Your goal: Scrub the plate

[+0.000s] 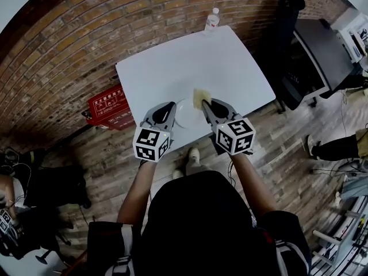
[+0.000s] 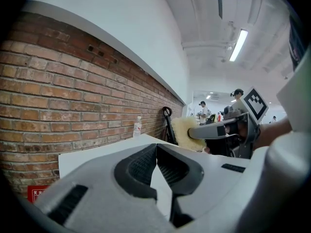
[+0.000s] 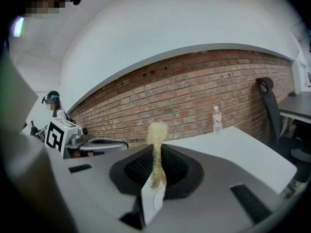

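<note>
While you have the sponge [image 3: 157, 132] pinched flat between the pads of the right gripper [image 1: 206, 103], its fluffy yellow end sticks out past the tips. In the head view it sits at the upper right rim of the plate [image 1: 185, 115], just right of centre frame. Whether it presses on the plate or hangs just above it, I cannot tell. The plate lies by the lower edge of the white table [image 1: 190, 62], between your two grippers. Your left gripper [image 1: 168, 108] has its jaws drawn fully together. Its tip is at the plate's left rim, but its own view shows only the closed pads and the table beyond, so I would not call the rim gripped

I judge you are at the very start of scrubbing: tool in hand, plate in place. The next move calls for laying the sponge's broad face on the plate and rubbing across it. The plate looks light and lies loose on a smooth top, so it will likely slide unless your left gripper braces its rim. A bottle [image 1: 213, 19] at the table's far edge, top centre of the frame, stands well apart from the work
</note>
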Motion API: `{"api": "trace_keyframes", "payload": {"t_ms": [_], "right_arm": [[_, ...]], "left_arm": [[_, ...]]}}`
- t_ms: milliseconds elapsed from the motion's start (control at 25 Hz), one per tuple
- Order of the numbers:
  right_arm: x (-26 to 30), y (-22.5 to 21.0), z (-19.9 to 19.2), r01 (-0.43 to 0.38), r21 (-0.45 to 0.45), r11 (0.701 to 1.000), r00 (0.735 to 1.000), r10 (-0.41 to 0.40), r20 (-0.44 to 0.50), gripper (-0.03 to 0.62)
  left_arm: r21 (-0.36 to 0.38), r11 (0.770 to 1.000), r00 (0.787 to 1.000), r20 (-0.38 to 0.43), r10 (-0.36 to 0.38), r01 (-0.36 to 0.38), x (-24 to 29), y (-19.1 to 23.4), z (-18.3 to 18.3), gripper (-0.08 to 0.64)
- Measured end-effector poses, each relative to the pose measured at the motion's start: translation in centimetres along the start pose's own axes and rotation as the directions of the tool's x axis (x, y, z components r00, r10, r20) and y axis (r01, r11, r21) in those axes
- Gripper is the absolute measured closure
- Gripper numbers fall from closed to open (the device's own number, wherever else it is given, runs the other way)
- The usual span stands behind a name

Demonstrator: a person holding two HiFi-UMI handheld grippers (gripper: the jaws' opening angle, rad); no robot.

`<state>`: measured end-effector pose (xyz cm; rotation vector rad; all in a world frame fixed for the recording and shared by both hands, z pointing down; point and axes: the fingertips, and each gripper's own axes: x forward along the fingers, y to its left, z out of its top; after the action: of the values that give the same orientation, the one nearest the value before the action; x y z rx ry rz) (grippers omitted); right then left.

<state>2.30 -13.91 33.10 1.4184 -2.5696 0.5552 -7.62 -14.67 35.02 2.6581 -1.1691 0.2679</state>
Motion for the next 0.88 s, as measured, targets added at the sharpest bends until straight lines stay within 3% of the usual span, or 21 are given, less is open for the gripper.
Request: {"api": "trace_keyframes", "payload": {"t_ms": [880], "right_arm": [[3.2,-6.1,-6.5,-0.024,0.089,0.996,0.985,0.039,-0.169,0.551]], "left_arm": [[-0.055,0.998,0.989,-0.144,0.013,-0.021,6.4,1.0,-6.8,0.540]]}}
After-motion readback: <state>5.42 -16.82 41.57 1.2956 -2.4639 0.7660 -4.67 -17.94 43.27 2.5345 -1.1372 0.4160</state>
